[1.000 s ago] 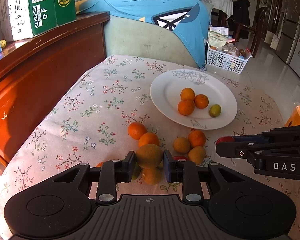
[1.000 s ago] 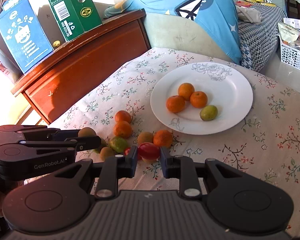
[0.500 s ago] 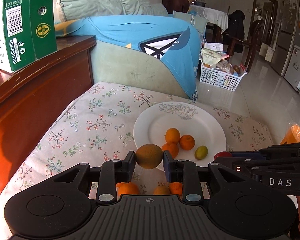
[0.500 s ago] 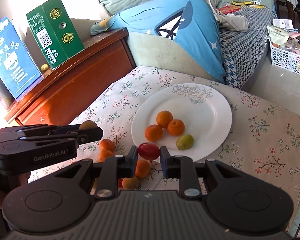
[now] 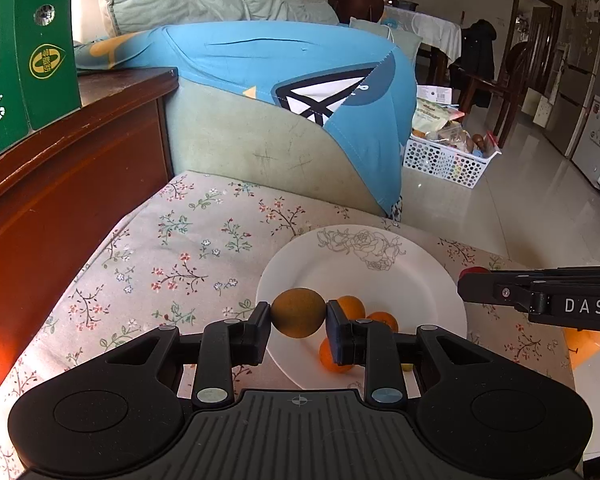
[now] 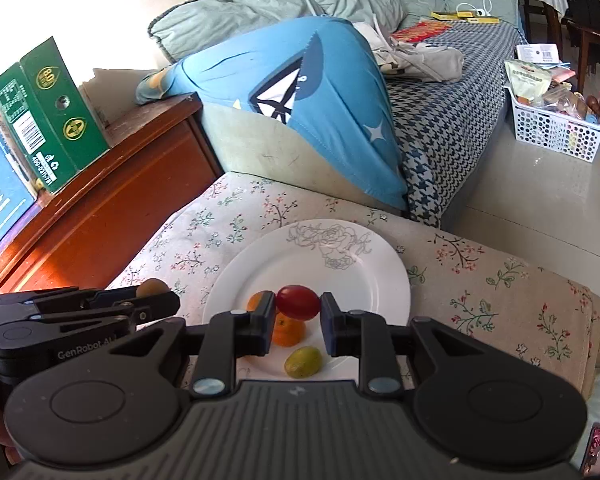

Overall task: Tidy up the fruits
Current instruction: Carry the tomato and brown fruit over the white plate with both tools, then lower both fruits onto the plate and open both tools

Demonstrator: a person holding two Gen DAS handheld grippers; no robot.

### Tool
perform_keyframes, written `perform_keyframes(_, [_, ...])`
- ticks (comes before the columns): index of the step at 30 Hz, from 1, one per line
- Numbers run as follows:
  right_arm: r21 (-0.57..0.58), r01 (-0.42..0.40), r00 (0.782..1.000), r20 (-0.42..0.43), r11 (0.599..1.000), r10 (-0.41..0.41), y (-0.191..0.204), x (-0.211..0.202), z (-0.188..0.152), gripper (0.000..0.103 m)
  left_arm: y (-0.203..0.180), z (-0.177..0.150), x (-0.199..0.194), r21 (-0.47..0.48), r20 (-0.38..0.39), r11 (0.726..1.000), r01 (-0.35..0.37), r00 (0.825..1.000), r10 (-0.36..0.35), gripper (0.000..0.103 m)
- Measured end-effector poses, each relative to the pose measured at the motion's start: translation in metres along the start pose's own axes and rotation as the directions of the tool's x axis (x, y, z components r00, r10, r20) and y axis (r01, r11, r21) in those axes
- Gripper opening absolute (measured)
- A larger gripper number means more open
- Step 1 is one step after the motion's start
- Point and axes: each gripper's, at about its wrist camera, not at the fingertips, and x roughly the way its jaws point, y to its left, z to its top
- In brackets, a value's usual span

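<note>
Right wrist view: your right gripper [image 6: 298,303] clamps the red fruit [image 6: 298,302] directly over the plate [image 6: 384,280]; left gripper [image 5: 298,314] grips the brown fruit [image 5: 298,313] over the plate's near-left rim.

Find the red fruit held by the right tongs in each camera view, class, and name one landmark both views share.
Left wrist view: the red fruit shows only as a sliver at the right edge, peeking out at the tip of the right tongs.
Right wrist view: it sits low in the centre, gripped between the tongs' tips above the plate.
Shared landmark: the white plate with a rose outline.
</note>
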Motion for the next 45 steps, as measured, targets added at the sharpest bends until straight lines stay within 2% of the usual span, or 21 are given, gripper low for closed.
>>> perform_keyframes(7, [0.096,0.009,1.000,-0.015,0.995,-0.008,-0.018,0.017,0.007,0.024,0.007,0.007,0.024,-0.032,-0.016,0.999,0.006,1.000,-0.007,0.027])
perform_keyframes(16, [0.132,0.021,0.998,-0.060,0.991,-0.013,-0.021,0.045,0.008,0.024,0.010,0.011,0.055,-0.037,-0.056,0.999,0.008,0.998,-0.010,0.027])
perform_keyframes(25, [0.200,0.030,0.994,-0.107,0.979,-0.008,-0.028,0.065,0.005,0.024,0.014,0.007,0.079,-0.064,-0.113,0.997,0.038,0.993,-0.045,0.027])
perform_keyframes(30, [0.261,0.031,0.994,-0.109,0.965,-0.002,-0.034,0.071,0.006,0.027,0.013,0.009,0.079,-0.074,-0.096,0.997,0.037,0.994,-0.044,0.029])
perform_keyframes(35, [0.257,0.037,0.996,-0.086,0.966,-0.015,-0.034,0.067,0.010,0.028,0.008,0.021,0.064,-0.060,-0.046,0.997,0.057,0.997,-0.059,0.031])
perform_keyframes(38, [0.248,0.032,0.997,-0.071,0.968,-0.014,-0.031,0.063,0.014,0.028,0.009,0.028,0.051,-0.066,-0.009,0.997,0.045,0.999,-0.045,0.048])
perform_keyframes(41, [0.220,0.030,0.998,-0.053,0.975,-0.019,-0.025,0.057,0.016,0.029,0.009,0.032,0.036,-0.046,0.011,0.998,0.035,0.999,-0.034,0.051])
perform_keyframes(45, [0.173,0.032,0.999,-0.036,0.984,-0.026,-0.014,0.045,0.015,0.033,0.013,0.031,0.016,-0.050,0.019,0.999,-0.001,1.000,0.002,0.062])
